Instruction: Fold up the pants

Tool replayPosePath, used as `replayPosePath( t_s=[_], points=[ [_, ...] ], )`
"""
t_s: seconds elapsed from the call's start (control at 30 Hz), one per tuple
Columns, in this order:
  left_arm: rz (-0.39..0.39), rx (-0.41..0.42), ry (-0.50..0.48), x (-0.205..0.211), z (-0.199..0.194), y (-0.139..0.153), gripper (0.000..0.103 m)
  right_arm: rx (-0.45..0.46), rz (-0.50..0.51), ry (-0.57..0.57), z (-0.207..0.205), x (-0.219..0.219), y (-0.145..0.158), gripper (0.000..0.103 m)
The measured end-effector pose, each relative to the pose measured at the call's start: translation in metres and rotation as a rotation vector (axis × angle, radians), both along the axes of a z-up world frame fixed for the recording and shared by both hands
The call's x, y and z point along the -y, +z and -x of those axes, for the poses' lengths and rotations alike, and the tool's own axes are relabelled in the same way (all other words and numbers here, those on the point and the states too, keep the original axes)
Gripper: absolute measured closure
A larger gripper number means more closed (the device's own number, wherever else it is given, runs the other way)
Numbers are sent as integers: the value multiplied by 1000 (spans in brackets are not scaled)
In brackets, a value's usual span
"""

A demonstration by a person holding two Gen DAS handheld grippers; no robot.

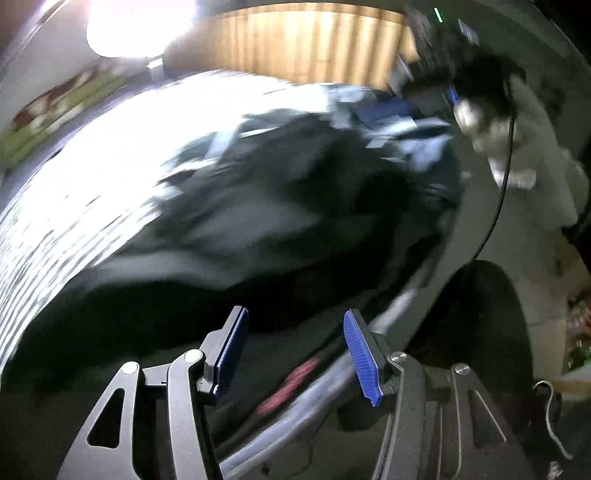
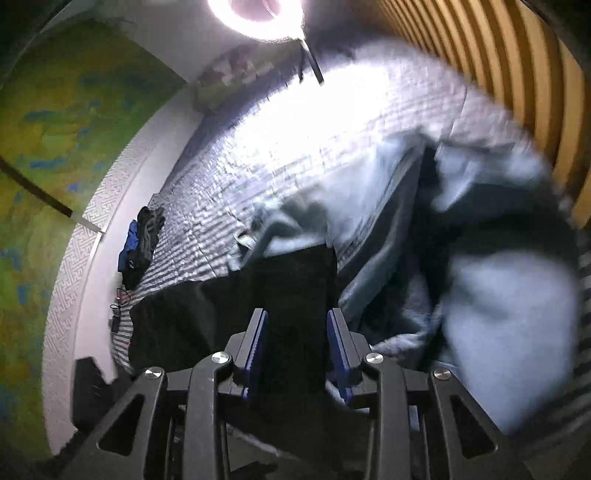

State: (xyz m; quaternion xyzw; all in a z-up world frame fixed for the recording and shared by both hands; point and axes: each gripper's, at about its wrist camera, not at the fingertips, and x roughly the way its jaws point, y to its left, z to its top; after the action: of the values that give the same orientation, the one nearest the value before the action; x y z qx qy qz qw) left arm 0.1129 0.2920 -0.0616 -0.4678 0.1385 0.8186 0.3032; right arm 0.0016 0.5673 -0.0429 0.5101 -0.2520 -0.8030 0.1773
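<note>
Left hand-held gripper (image 1: 295,354) empty | clothes pile (image 2: 480,229) beside black pants (image 2: 295,295)

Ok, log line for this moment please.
left gripper: open, empty | right gripper: dark fabric strip between jaws | grey garment pile on striped bedcover

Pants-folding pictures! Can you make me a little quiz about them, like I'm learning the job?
1. True or false: something sits between the jaws of the left gripper.
2. Pick one: what colour are the pants lying between the jaws of the right gripper? A) black B) red C) yellow
3. In a word or two: what glows very brightly at the top of the right wrist view?

Key
1. False. The jaws stand apart with nothing between them.
2. A, black.
3. A lamp.
</note>
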Motion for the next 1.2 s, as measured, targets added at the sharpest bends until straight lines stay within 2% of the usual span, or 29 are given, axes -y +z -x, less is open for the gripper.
replayPosePath(
  t_s=[0.1,0.17,0.3,0.4,0.5,0.67,0.73,0.8,0.83,0.87,0.93,1.07,1.13,1.2],
  points=[
    [32,-5,119,58,4,1,46,70,25,-3,11,9,-36,72],
    [21,23,220,103,9,0,46,85,41,6,10,14,-46,72],
    [16,53,367,177,10,-4,46,40,87,32,0,20,-30,70],
    [-10,56,415,203,4,-3,46,-14,94,79,-9,28,-12,70],
    [-16,38,417,208,-1,-1,46,-25,46,102,-10,37,-12,70],
    [-10,18,419,215,-4,1,46,54,7,106,-6,35,-45,70],
    [-14,10,422,218,-2,3,46,48,1,111,-12,37,-47,70],
    [-22,6,424,220,4,6,46,31,-41,115,-17,45,-39,78],
    [-34,4,421,219,9,9,46,21,-67,111,-20,48,-33,96],
    [-45,-1,414,216,15,11,46,6,-77,112,-22,51,-26,100],
    [-63,-26,390,204,32,16,46,-50,-84,93,-25,57,-3,100],
    [-136,-13,330,173,72,15,46,-127,-70,40,-25,56,31,100],
    [-158,4,320,158,91,4,46,-147,-91,22,-25,54,34,100],
    [-188,105,308,146,111,-21,46,-94,-131,6,-21,53,16,100]
  ],
)
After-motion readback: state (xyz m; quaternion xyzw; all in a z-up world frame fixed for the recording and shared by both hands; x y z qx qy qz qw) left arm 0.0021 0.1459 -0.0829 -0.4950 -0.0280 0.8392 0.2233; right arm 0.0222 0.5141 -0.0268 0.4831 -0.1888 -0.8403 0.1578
